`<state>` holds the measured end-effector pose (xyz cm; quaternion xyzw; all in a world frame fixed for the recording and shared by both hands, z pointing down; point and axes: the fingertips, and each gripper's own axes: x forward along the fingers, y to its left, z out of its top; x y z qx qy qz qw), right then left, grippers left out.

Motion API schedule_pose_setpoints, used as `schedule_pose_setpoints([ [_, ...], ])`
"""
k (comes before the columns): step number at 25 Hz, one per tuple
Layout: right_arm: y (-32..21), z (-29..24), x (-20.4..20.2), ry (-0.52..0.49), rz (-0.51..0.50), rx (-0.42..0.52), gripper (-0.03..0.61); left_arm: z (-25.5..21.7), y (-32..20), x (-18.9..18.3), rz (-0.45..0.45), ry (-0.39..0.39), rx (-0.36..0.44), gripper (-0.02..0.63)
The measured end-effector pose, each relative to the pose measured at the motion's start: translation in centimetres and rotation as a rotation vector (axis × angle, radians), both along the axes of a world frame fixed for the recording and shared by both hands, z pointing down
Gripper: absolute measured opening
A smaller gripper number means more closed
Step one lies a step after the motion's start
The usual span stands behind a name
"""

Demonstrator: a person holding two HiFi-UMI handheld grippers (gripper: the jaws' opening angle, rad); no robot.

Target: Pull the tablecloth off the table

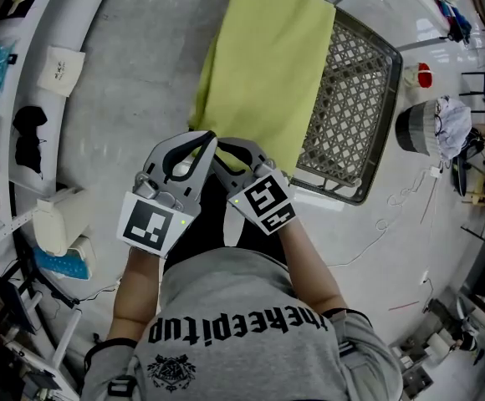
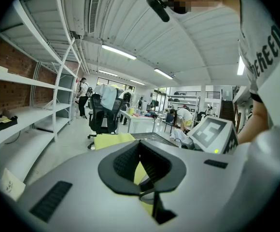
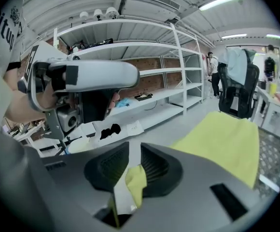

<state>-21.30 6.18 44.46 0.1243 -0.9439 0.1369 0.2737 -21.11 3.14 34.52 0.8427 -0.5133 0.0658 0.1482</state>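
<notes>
One yellow-green tablecloth point(image 1: 263, 65) is counted. One grey lattice basket point(image 1: 355, 107) is seen partly under the tablecloth's right edge. Two grippers are counted at its near edge, the left gripper point(image 1: 202, 143) and the right gripper point(image 1: 228, 150). Two marker cubes are counted just behind that edge, the left marker cube point(image 1: 152, 224) and the right marker cube point(image 1: 268, 200). One black office chair point(image 2: 103, 116) is seen beyond the tablecloth's far end. One white shelf rack point(image 2: 29, 81) is seen to its left. Two people are made out well beyond it, a standing person point(image 2: 83, 96) and a bent-over person point(image 2: 184, 115). One person in a grey shirt point(image 1: 242, 324) is counted nearest the near edge.
</notes>
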Motion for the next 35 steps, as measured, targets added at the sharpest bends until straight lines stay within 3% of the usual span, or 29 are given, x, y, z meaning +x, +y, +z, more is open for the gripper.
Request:
schedule_pose_setpoints([
  [4, -0.7, 0.2, 1.0, -0.007, 0.053, -0.018, 0.083, 0.4, 0.1, 0.0, 0.007, 0.001, -0.008, 0.015],
  [18, -5.1, 1.5, 9.3, -0.012, 0.376, -0.060, 0.083, 4.1, -0.6, 2.0, 0.086, -0.020, -0.078, 0.015],
  [26, -5.6, 4.2, 14.8, 0.003, 0.546, -0.144, 0.083, 10.7, -0.1, 1.8, 0.065, -0.015, -0.232, 0.015],
  [31, -4.7, 6.1, 17.1, 0.041, 0.600, -0.174, 0.091, 14.0, 0.7, 1.1, 0.043, -0.090, -0.297, 0.017],
  [35, -4.3, 7.5, 19.0, 0.051, 0.676, -0.204, 0.122, 15.7, 0.9, 0.2, 0.005, -0.100, -0.330, 0.020],
])
